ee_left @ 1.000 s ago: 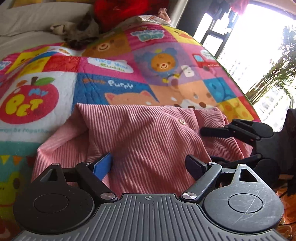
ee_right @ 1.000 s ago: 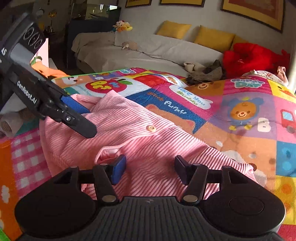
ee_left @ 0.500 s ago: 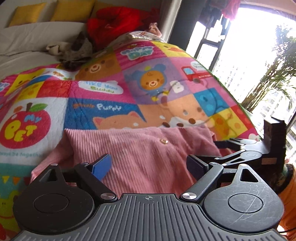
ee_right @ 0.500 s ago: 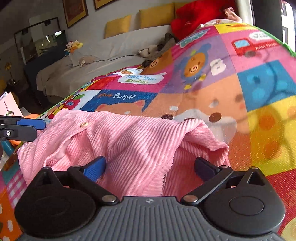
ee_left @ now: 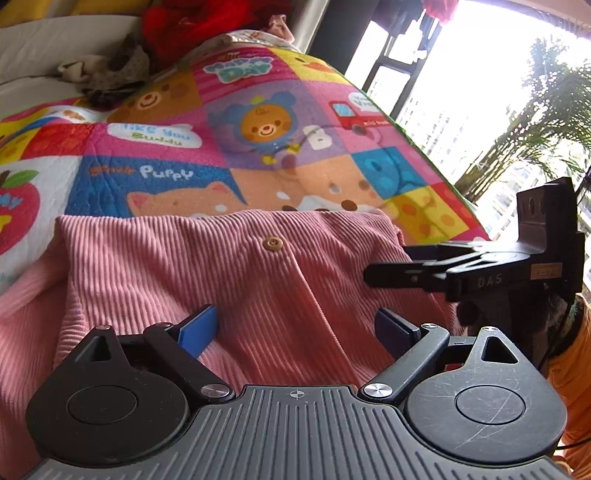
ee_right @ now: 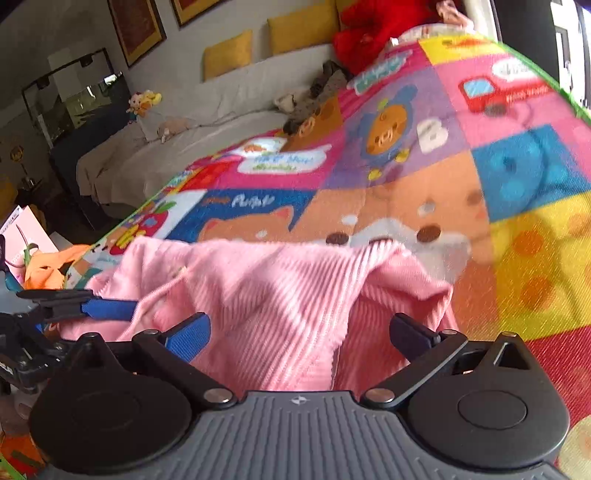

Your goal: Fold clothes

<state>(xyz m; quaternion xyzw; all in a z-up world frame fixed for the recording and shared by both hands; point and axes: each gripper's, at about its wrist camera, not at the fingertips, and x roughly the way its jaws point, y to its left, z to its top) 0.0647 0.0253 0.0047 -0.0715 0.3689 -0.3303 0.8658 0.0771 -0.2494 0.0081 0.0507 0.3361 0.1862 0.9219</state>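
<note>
A pink corduroy garment (ee_left: 236, 280) with a tan button (ee_left: 272, 243) lies folded on the colourful mat (ee_left: 258, 170), its far edge straight. My left gripper (ee_left: 297, 328) hovers open low over its near part, blue pads wide apart with fabric below them. In that view my right gripper (ee_left: 391, 275) reaches in from the right over the garment's right edge. The right wrist view shows the same garment (ee_right: 277, 291), blurred, with a loose fold at its right end. There my right gripper (ee_right: 301, 334) is open above it, and the left gripper (ee_right: 107, 309) shows at the left.
The mat (ee_right: 406, 177) spreads far beyond the garment. A covered sofa (ee_right: 221, 110) with yellow cushions and a red plush (ee_right: 376, 26) lie behind. A bright window (ee_left: 480, 74) is to the right. Orange cloth (ee_right: 48, 266) sits off the mat's left edge.
The right gripper's fingers spread wider and swung toward the garment's right end. The crumpled garment now lies flatter with a straight far edge. The left gripper stays open.
</note>
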